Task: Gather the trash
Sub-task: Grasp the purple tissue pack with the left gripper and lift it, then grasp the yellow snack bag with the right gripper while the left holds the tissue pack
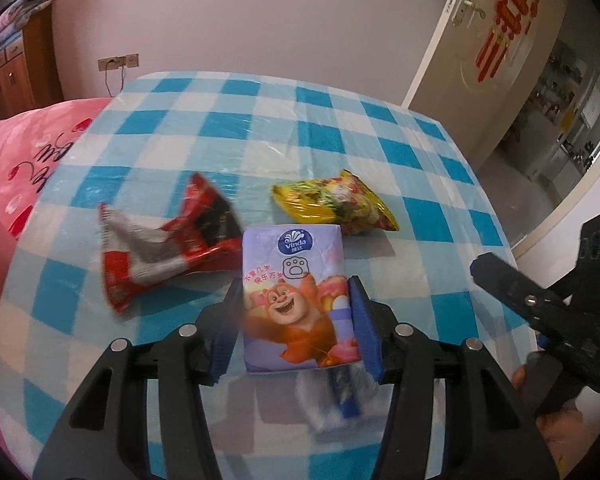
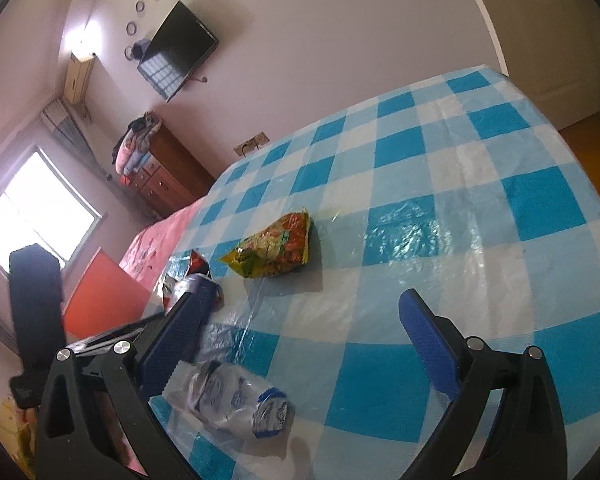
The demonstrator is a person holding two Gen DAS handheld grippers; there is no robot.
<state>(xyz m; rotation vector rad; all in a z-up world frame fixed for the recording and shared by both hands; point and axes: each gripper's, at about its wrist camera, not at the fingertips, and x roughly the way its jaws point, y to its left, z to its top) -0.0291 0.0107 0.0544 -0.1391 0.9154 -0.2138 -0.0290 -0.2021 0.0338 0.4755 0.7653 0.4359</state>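
**Tissue pack in my left gripper, above the checked table**

My left gripper (image 1: 296, 328) is clamped on the tissue pack (image 1: 296, 292): both blue pads press its long sides, and its upper half sticks out past the fingertips. The pack is lilac, with a cartoon bear on the front, a paw mark and a round blue logo near the top; it looks flat and full.

Under it, partly hidden, a clear crumpled wrapper (image 1: 336, 396) lies on the table (image 1: 380, 128). Left of the pack lies a red wrapper (image 1: 160, 240), torn open and showing its silver lining. Beyond the pack, near its top right corner, lies a yellow packet (image 1: 336, 206), puffed and crinkled.

My right gripper (image 2: 304, 344) stands apart with nothing between its pads. The clear wrapper (image 2: 236, 400) lies just below its left pad, the yellow packet (image 2: 276, 250) well ahead of it.
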